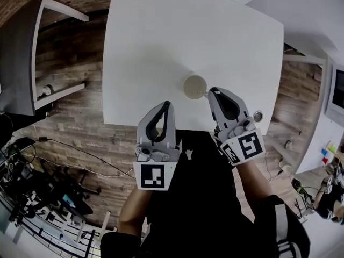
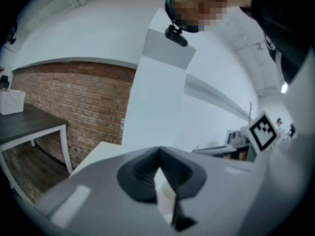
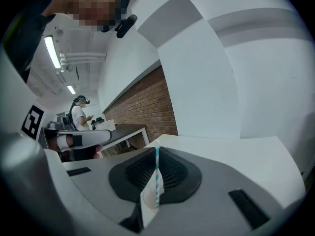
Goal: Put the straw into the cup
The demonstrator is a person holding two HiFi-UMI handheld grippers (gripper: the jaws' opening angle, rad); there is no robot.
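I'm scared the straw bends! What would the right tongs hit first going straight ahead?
Probably the white table; the right tongs, gripping the straw, tilt slightly down. The cup sits just left of them.

I see a white square table (image 1: pixel 161 47) standing on a wood-plank floor (image 1: pixel 75 128); a single pale cup (image 1: pixel 194 86) sits upright on it, near the edge closest to me

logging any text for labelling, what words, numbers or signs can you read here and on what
No words, numbers or brand names can be read anywhere.
Left marker cube and right marker cube: black-and-white square patterns, not letters.
Small coloured items at the right edge of the head view: too small to read.
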